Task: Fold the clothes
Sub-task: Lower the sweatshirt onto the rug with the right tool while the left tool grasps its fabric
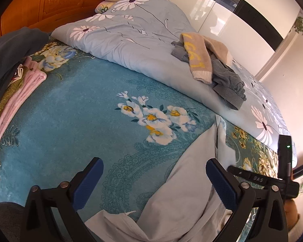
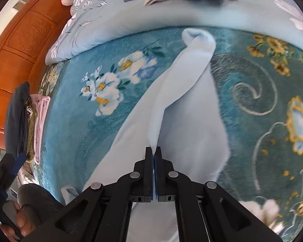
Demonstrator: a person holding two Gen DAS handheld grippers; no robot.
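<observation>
Between the right gripper [image 2: 154, 151] pads a ridge of the pale blue garment [image 2: 183, 92] is pinched tight; the left gripper [image 1: 154, 178] hovers agape over its near edge on the teal floral blanket [image 1: 70, 111]; spreading seems underway; next, left must grasp cloth.

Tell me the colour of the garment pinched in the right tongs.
Pale blue garment, clearest in the right wrist view.

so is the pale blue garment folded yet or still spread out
Not folded: the pale blue garment lies loosely bunched on the bed, pinched by the right gripper.
</observation>
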